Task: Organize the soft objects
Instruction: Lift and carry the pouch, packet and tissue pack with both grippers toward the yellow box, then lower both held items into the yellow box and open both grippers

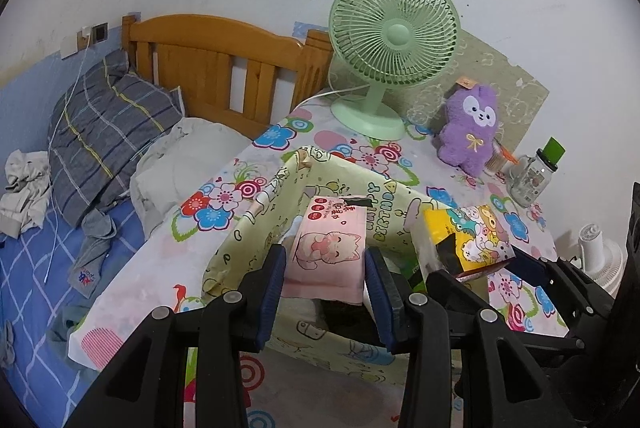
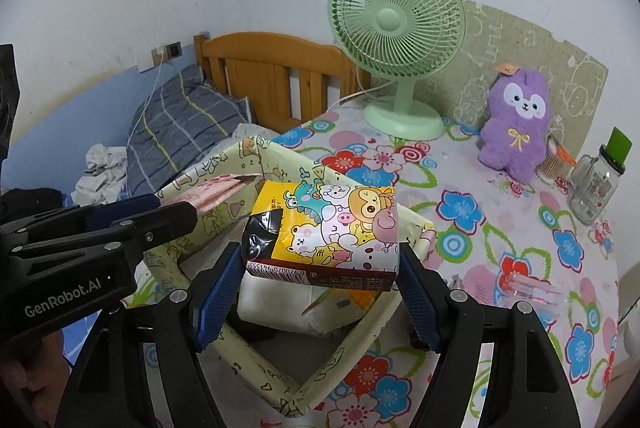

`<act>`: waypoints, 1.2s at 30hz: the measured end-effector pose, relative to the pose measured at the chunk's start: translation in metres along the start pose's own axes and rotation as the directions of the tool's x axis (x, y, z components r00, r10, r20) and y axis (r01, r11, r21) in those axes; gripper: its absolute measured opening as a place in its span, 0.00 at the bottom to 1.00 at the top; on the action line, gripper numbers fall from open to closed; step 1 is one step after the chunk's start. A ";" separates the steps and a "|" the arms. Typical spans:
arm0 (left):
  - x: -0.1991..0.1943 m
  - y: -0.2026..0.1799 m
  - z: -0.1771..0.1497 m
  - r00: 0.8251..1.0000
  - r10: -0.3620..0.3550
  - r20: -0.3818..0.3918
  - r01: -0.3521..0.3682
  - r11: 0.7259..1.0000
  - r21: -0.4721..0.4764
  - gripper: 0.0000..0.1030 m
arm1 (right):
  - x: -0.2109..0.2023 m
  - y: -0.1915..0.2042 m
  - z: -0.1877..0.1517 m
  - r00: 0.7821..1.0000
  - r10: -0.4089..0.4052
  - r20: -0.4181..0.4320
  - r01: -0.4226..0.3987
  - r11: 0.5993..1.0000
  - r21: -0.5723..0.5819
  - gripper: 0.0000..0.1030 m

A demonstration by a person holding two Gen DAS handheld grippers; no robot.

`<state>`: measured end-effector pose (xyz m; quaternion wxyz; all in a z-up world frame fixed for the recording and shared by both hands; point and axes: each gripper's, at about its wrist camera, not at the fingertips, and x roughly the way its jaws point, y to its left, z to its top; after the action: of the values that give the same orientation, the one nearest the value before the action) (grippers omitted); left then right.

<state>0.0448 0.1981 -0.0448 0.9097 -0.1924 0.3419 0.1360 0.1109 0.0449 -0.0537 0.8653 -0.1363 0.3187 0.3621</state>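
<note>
My left gripper [image 1: 325, 270] is shut on a pink tissue pack [image 1: 328, 248] with a cat print and holds it over the pale yellow fabric box [image 1: 256, 212]. My right gripper [image 2: 318, 278] is shut on a yellow tissue pack [image 2: 324, 232] with cartoon animals and holds it over the same box [image 2: 340, 356]. The yellow pack also shows in the left wrist view [image 1: 468, 240], and the pink pack in the right wrist view [image 2: 212, 194]. White soft items lie inside the box [image 2: 280, 302]. A purple plush toy [image 2: 514, 124] stands at the back of the table.
A green desk fan [image 2: 396, 28] stands on the floral tablecloth [image 2: 500, 228] behind the box. A glass jar [image 2: 596, 184] with a green tab is at the right. A bed with a grey striped pillow [image 1: 108, 124] lies left of the table.
</note>
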 end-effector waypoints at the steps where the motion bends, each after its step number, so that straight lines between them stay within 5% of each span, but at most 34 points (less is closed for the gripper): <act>1: 0.001 0.001 0.000 1.000 0.000 -0.002 0.000 1.000 -0.001 0.40 | 0.001 0.000 0.000 1.000 0.001 -0.001 -0.001 1.000 -0.001 0.75; 24: 0.008 0.002 0.002 1.000 0.011 -0.013 -0.011 1.000 -0.001 0.41 | 0.009 0.001 0.000 1.000 0.013 -0.016 -0.013 1.000 -0.013 0.76; 26: 0.007 0.003 0.002 1.000 0.016 -0.011 -0.017 1.000 -0.003 0.45 | 0.009 0.001 -0.001 1.000 0.015 -0.012 -0.015 1.000 -0.014 0.76; 28: 0.007 0.004 0.003 1.000 0.018 -0.013 -0.018 1.000 -0.008 0.68 | 0.009 0.000 -0.001 1.000 0.014 -0.012 -0.015 1.000 -0.013 0.77; 29: 0.007 0.004 0.003 1.000 0.024 -0.009 -0.024 1.000 -0.006 0.70 | 0.009 0.001 0.000 1.000 0.012 -0.015 -0.012 1.000 -0.014 0.78; 36: 0.005 -0.003 0.002 1.000 0.026 -0.003 -0.026 0.999 0.018 0.71 | 0.007 0.000 0.000 1.000 -0.007 -0.020 0.006 1.000 -0.016 0.81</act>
<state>0.0506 0.1974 -0.0459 0.9090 -0.1799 0.3472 0.1444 0.1146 0.0489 -0.0587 0.8622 -0.1480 0.3238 0.3605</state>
